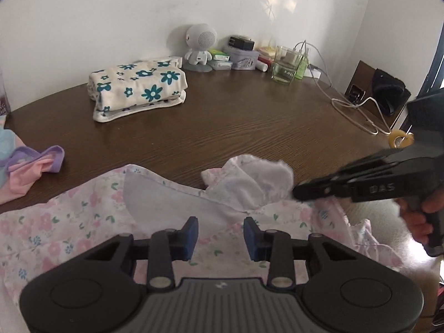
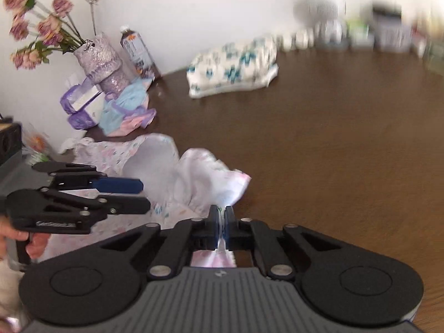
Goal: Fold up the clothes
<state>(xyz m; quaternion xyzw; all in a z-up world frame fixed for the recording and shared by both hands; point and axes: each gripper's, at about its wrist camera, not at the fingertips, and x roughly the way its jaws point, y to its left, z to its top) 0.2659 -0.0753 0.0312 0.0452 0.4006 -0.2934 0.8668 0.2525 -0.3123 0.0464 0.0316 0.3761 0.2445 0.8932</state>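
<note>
Table (image 1: 236,116): one, brown wood, under everything.
Clothes: one pink flowered garment (image 1: 55,222) spread at the near edge; one folded blue-flowered bundle (image 1: 136,88) by the wall; one pastel heap (image 2: 125,113) at the left.
Vase (image 2: 102,61): one, holding dried flowers.
My right gripper (image 2: 221,213): clamped on a bunched sleeve (image 2: 211,177).
My left gripper (image 1: 221,229): fingers apart, over the garment.
Clutter: bottle (image 2: 138,50), speaker figure (image 1: 199,44), cables (image 1: 358,105).

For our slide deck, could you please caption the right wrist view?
Right gripper pinches the pink floral garment on the wooden table; left gripper open beside it.
</note>
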